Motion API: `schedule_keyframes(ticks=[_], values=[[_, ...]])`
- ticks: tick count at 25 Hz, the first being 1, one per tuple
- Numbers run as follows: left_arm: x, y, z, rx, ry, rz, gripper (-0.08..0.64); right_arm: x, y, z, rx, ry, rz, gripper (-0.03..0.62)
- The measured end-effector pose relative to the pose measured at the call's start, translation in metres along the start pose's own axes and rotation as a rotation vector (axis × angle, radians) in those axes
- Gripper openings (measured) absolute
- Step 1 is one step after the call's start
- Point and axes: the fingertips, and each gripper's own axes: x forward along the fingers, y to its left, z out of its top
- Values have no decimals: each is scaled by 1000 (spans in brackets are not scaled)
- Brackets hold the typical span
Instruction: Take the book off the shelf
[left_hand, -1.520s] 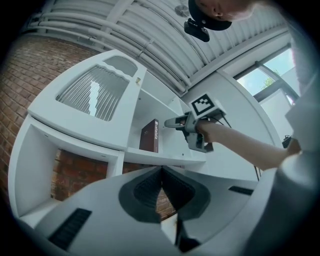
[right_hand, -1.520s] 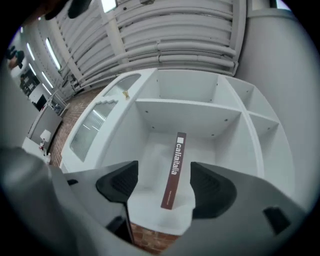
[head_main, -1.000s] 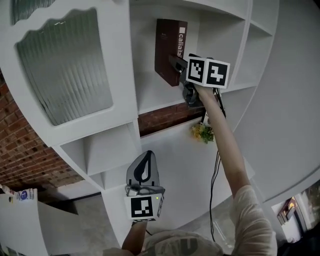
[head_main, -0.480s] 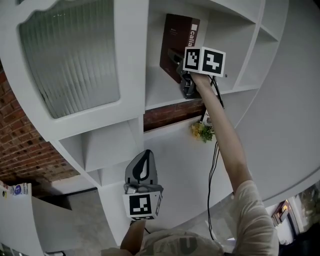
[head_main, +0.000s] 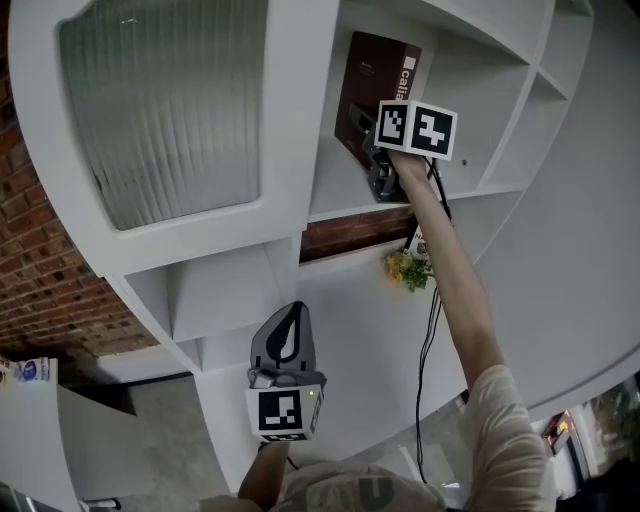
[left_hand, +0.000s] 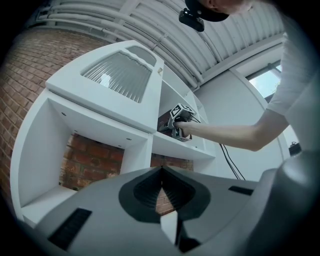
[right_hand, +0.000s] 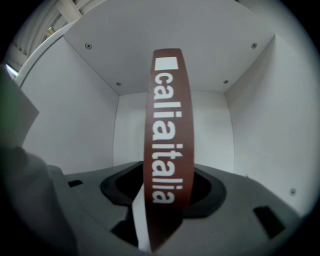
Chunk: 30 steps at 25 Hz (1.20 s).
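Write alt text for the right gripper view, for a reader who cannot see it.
A dark brown book with white spine lettering stands upright between the grey jaws of the right gripper, which are closing around it. The book sits inside a white shelf compartment.

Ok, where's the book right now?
Head view, upper right: the brown book stands in the white shelf compartment, its spine between the closing jaws of the right gripper.

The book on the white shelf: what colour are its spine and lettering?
Book spine: dark reddish-brown, white lettering; best in the right gripper view.
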Motion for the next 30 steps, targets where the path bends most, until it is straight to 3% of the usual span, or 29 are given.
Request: schedule_keyframes(ticks=[4, 30], values=[[-1, 7, -5, -12, 7, 16, 12, 0, -9, -2, 6, 5, -35, 163], [-2, 0, -2, 12, 9, 19, 12, -16, -6, -5, 16, 11, 6, 147]])
